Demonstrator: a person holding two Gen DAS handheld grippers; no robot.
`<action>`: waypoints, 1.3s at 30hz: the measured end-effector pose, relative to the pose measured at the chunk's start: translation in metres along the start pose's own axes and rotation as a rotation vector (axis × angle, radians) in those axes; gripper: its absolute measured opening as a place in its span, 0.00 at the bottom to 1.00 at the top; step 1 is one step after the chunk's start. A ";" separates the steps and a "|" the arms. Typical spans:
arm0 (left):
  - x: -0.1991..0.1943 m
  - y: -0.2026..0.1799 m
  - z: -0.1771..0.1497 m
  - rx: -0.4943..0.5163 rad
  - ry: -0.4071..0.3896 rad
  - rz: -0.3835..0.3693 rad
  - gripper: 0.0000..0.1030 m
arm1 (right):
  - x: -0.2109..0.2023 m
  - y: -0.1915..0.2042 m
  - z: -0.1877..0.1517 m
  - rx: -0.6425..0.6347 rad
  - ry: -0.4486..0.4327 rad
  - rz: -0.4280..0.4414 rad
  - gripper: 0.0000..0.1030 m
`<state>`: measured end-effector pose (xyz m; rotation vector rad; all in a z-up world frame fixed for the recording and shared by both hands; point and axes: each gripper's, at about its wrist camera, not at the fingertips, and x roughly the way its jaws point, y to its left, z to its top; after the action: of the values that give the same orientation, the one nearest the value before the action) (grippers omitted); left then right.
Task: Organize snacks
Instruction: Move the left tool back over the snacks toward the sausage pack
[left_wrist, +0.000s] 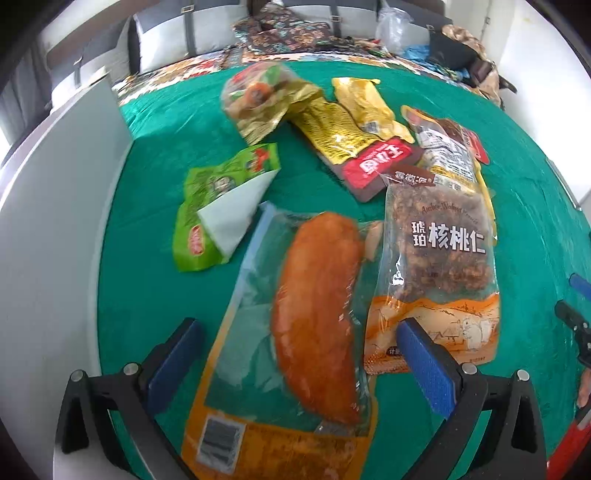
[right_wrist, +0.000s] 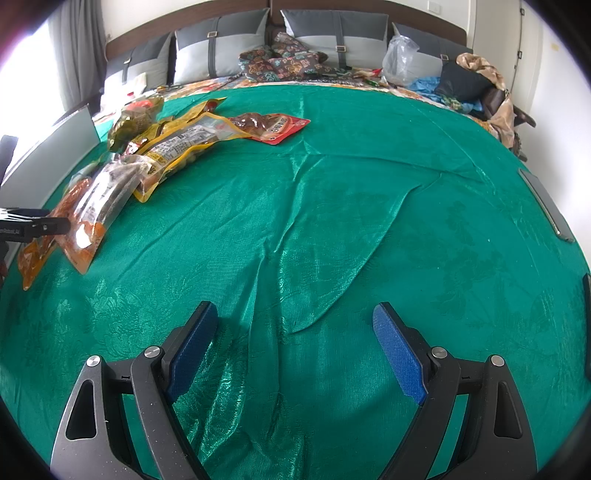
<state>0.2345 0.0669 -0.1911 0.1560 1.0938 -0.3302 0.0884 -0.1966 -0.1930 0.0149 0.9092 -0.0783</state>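
Observation:
Several snack packs lie on a green cloth (left_wrist: 155, 295). A clear pack with an orange chicken breast (left_wrist: 314, 314) lies between the blue pads of my left gripper (left_wrist: 299, 354). That gripper is open, and its pads stand apart from the pack. To its right lies a walnut bag (left_wrist: 439, 258), to its left a green pack (left_wrist: 218, 206). Further back are a yellow-and-red pack (left_wrist: 354, 147) and a clear bag (left_wrist: 258, 96). My right gripper (right_wrist: 295, 332) is open over bare cloth, with the snack pile (right_wrist: 173, 147) far off to its left.
A white panel (left_wrist: 55, 221) borders the cloth on the left. Grey pillows (right_wrist: 221, 40), a patterned cushion (right_wrist: 280, 55) and a plastic bag (right_wrist: 400, 61) sit at the back. A grey flat bar (right_wrist: 546, 203) lies at the cloth's right edge.

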 end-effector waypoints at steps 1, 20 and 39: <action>0.001 -0.002 0.003 0.010 -0.003 0.001 1.00 | 0.000 0.000 0.000 0.000 0.000 0.000 0.86; 0.005 -0.005 0.010 0.035 -0.023 0.001 1.00 | 0.000 0.000 0.000 0.001 0.000 0.000 0.86; 0.004 -0.005 0.009 0.062 -0.029 -0.011 1.00 | 0.000 0.000 0.000 0.001 0.000 -0.001 0.86</action>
<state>0.2418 0.0586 -0.1905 0.1997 1.0567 -0.3754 0.0882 -0.1964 -0.1933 0.0153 0.9089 -0.0794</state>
